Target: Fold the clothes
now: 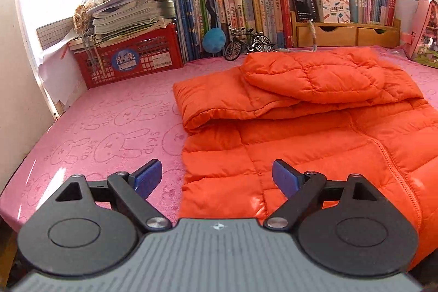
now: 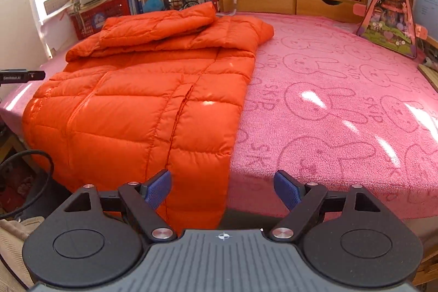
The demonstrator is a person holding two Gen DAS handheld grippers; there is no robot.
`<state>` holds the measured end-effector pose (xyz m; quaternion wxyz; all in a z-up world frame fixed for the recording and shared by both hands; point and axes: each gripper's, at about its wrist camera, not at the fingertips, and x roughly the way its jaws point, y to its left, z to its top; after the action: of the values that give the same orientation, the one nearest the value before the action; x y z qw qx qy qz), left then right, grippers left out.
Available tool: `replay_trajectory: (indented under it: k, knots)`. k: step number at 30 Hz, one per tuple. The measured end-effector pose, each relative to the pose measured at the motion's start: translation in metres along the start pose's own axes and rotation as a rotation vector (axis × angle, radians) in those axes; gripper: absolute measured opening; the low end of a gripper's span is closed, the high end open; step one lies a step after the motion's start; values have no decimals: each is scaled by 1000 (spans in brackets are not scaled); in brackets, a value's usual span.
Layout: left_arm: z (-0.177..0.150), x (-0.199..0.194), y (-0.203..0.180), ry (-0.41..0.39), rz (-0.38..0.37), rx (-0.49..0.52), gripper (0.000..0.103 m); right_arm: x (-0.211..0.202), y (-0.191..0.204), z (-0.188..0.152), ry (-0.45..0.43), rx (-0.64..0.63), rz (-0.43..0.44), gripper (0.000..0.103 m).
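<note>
An orange puffer jacket (image 1: 314, 133) is lying on the pink rabbit-print cover (image 2: 342, 106) of the bench, front up with the zip running down its middle. It is sitting just ahead of both grippers: ahead and to the right of the left gripper (image 1: 217, 177), ahead and to the left of the right gripper (image 2: 222, 189). Its near hem is hanging over the bench edge below the right gripper.

At the far end of the jacket, away from both grippers, the sleeves (image 1: 309, 78) and upper part are lying folded across the chest in a thick stacked band, one quilted layer resting on another. The lower body, nearer the grippers, is lying flat in a single spread.

Both grippers are standing wide apart at the fingers, blue pads showing, holding nothing and touching no cloth.

So the jacket is looking partly folded: sleeves tucked in across the top, the long body not yet doubled over. My guess is that what remains is bringing the hem end up over the stacked band, or the band down, to make a compact bundle. The puffy filling is likely to spring back, so any fold may need pressing flat.
</note>
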<state>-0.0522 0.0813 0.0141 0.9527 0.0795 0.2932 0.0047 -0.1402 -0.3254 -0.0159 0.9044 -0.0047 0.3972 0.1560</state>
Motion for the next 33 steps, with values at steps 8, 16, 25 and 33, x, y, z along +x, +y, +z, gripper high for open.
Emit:
replay_trajectory:
  k: [8, 16, 25, 33]
  knots:
    - [7, 10, -45, 12, -88, 83, 89, 25, -5, -24, 45, -15, 173, 82]
    - [-2, 2, -26, 50, -14, 30, 89, 44, 2, -21, 90, -26, 382, 79]
    - [-7, -13, -2, 18, 12, -31, 89, 18, 11, 18, 25, 67, 638, 62]
    - [-2, -68, 13, -158, -153, -37, 90, 55, 30, 107, 9, 294, 734, 35]
